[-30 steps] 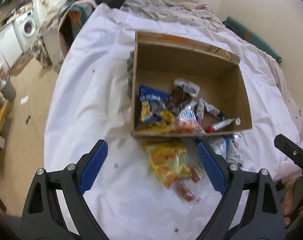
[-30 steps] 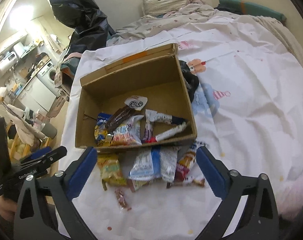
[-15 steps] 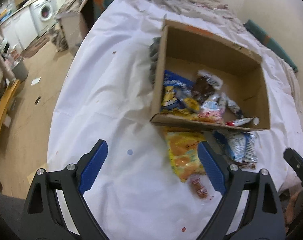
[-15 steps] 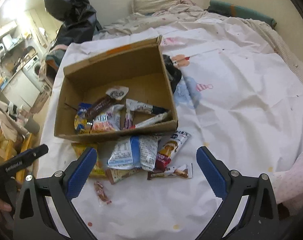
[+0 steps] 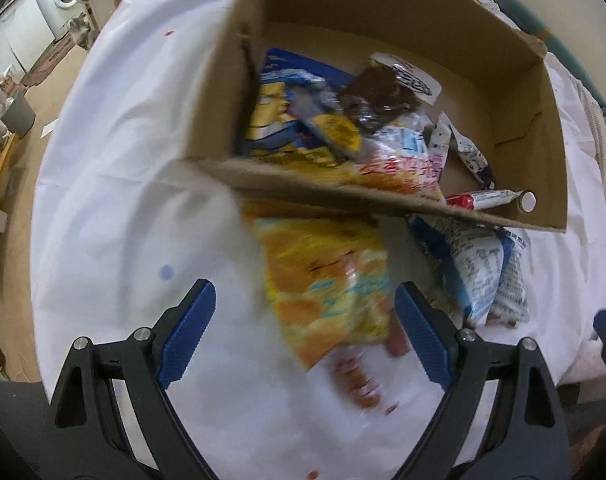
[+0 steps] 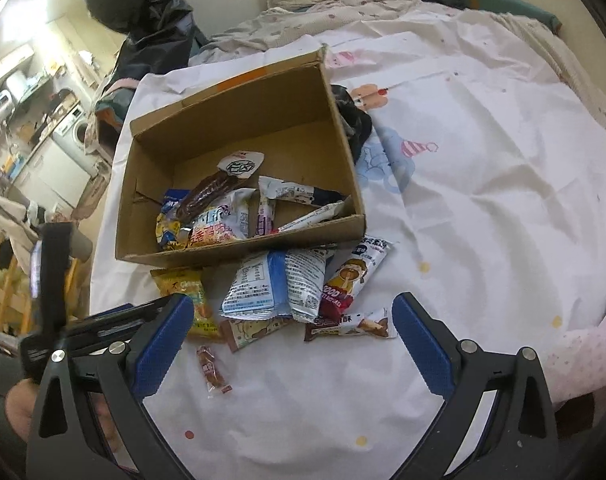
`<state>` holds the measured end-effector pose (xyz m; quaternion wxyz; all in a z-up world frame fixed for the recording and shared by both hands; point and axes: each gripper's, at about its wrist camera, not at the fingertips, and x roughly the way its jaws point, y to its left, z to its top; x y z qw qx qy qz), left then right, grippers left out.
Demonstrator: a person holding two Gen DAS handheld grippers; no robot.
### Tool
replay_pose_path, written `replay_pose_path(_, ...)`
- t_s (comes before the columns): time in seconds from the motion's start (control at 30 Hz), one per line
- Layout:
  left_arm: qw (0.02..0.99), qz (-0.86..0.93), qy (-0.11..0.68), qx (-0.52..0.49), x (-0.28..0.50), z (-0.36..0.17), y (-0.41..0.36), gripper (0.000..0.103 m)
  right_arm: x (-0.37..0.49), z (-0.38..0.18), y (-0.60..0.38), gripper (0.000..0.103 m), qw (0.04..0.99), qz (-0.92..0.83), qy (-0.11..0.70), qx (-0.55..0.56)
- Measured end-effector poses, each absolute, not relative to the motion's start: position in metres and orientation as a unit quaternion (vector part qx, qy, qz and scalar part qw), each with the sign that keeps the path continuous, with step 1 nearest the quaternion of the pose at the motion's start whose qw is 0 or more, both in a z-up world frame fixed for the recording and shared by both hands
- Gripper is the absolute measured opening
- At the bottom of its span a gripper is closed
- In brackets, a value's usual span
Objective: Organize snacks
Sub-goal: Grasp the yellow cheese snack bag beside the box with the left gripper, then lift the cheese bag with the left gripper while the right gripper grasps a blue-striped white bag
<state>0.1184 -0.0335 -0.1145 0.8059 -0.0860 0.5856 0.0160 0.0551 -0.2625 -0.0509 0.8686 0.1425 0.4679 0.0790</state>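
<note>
In the left wrist view, the left gripper point(image 5: 305, 338) hangs with its blue pads spread wide and nothing clamped between them. Below the gap lies a yellow-orange snack bag point(image 5: 327, 284), blurred, flat on the white sheet point(image 5: 115, 200); whether the pads touch it is hard to tell, though they appear to stand clear of it. One end of the bag reaches the near wall of the cardboard box point(image 5: 383, 196). Inside the box sit a blue and yellow packet point(image 5: 283, 108), a dark brown wrapper point(image 5: 377, 96) and a red-and-white tube point(image 5: 487, 199) against the near wall. To the right of the bag, just outside the box, lie blue-and-white packets point(image 5: 479, 276). A small reddish candy point(image 5: 361, 380) lies just beside the bag's near end.

In the right wrist view, the right gripper point(image 6: 293, 346) is likewise wide open and empty, above the sheet. Ahead of it, loose snacks lie in a cluster against the box's point(image 6: 239, 246) front wall: the yellow bag point(image 6: 187, 292), two blue-and-white packets point(image 6: 259, 284), a red-and-white biscuit pack point(image 6: 355, 276), a brown bar point(image 6: 351, 326) and the small candy point(image 6: 213, 368). The other gripper's black frame shows at the left edge, near the yellow bag.
</note>
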Motion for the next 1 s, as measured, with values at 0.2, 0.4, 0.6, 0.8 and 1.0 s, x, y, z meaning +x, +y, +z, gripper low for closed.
replay_pose_path(0.2,0.789,0.035,0.610,-0.073,0.139,-0.141,-0.054,0.089,0.058,-0.054,-0.275,0.101,0.866,0.051,0.473,0.157)
replay_pose_path(0.4,0.778,0.041,0.625,-0.054,0.144,-0.159,-0.050,0.066,0.061,-0.056,-0.282,0.101,0.859,0.052,0.477,0.178)
replay_pose_path(0.6,0.779,0.019,0.624,-0.059,0.130,-0.141,-0.037,0.050,0.064,-0.055,-0.281,0.101,0.856,0.056,0.479,0.188)
replay_pose_path(0.8,0.788,-0.002,0.614,-0.052,0.102,-0.099,-0.028,0.050,0.062,-0.055,-0.281,0.101,0.855,0.054,0.479,0.190)
replay_pose_path(1.0,0.799,-0.018,0.599,-0.056,0.086,-0.067,-0.008,0.050,0.064,-0.062,-0.270,0.101,0.846,0.066,0.498,0.180)
